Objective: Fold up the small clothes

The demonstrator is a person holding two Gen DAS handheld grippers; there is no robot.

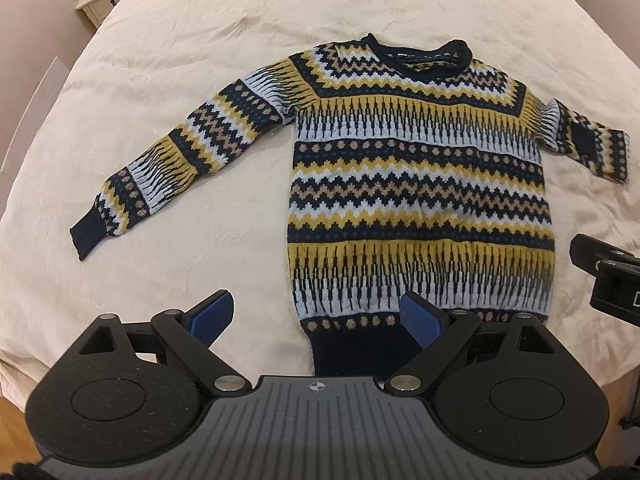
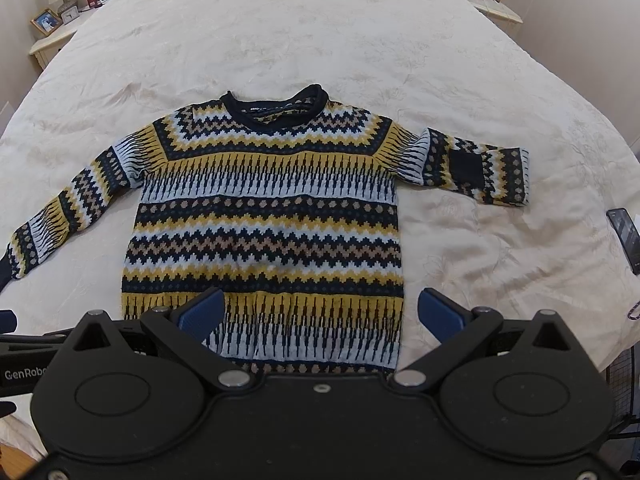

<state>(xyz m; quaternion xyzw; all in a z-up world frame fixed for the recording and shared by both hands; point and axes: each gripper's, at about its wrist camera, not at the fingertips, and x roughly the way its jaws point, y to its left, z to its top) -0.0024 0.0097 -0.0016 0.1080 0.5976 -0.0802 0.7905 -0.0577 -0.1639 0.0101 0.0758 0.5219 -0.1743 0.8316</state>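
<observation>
Patterned sweater (image 2: 264, 216) spread flat and face up on a cream bedspread (image 2: 360, 40), collar (image 2: 276, 110) toward twelve o'clock, dark hem toward six. Bands of navy, mustard, pale blue and tan zigzags across the body. Left sleeve (image 1: 168, 164) stretched out straight toward eight o'clock, dark cuff at its end. Right sleeve (image 2: 472, 168) doubled back on itself toward three o'clock, a dark patch showing on the fold.

Left gripper (image 1: 318, 316) held over the hem's left corner, fingers (image 1: 420, 322) spread wide, blue pads facing each other, nothing gripped; the right-hand pad over the knit, the other over bare bedspread. Right gripper (image 2: 322, 314) over the hem's right corner, fingers (image 2: 200, 314) likewise wide apart and empty; one pad above the sweater, the other above the bedspread just beside the side seam. Whether any pad touches the cloth: cannot tell.

Dark phone (image 2: 626, 238) lying on the bedspread at three o'clock, well apart from the sweater. Framed photos (image 2: 46, 22) on nightstands at ten and two o'clock.
</observation>
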